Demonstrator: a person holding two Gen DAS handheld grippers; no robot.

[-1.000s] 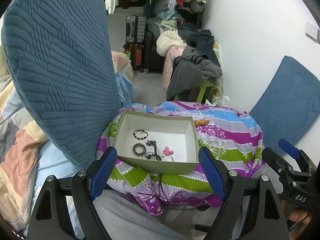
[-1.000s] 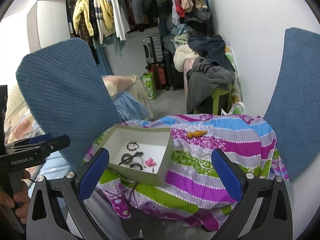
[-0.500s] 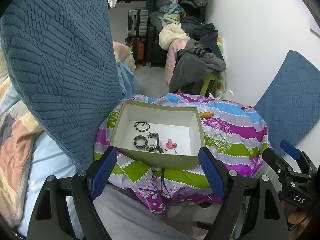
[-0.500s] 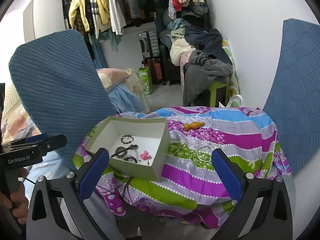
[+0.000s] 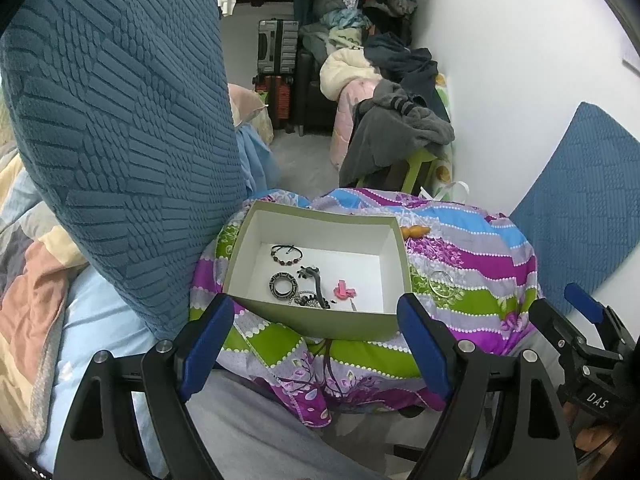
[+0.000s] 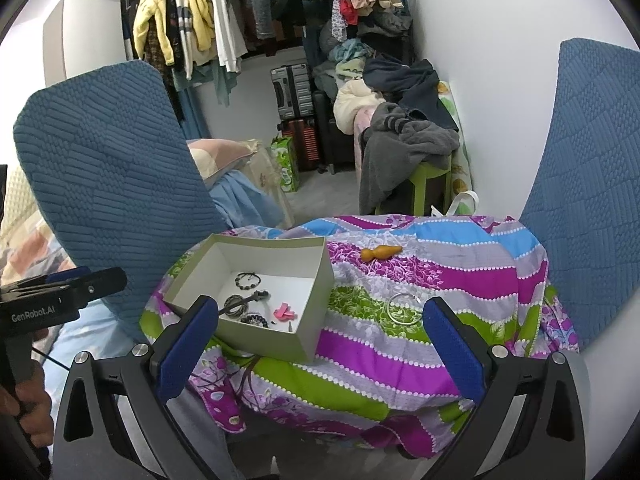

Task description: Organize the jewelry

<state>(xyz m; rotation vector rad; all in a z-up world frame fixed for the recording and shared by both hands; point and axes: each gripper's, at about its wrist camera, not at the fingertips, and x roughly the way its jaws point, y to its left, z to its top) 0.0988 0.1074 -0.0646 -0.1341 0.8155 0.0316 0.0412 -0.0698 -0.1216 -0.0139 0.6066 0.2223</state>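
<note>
An open green box (image 5: 316, 320) (image 6: 312, 280) with a white inside sits on a small table under a striped floral cloth (image 5: 472, 256) (image 6: 400, 272). It holds a bead bracelet (image 5: 286, 254) (image 6: 247, 280), a patterned bangle (image 5: 283, 286), a dark hair clip (image 5: 314, 280) and a pink bow (image 5: 344, 290) (image 6: 283, 312). A silver bangle (image 5: 440, 282) (image 6: 404, 308) and an orange piece (image 5: 416, 231) (image 6: 380, 253) lie on the cloth right of the box. My left gripper (image 5: 316, 340) hangs open before the box. My right gripper (image 6: 316, 344) is open too, with nothing between its fingers.
Tall blue cushions (image 5: 112, 128) (image 6: 592, 184) stand at the left and right of the table. Piled clothes on a green stool (image 6: 408, 144), suitcases (image 6: 294, 92) and a clothes rail (image 6: 200, 20) fill the back. Bedding (image 5: 36, 280) lies at the left. A hand (image 6: 28, 396) holds the left gripper.
Both views have tilted a little downward, so the box and table sit slightly higher in the frames. The box, the jewelry and both grippers' jaws are as they were.
</note>
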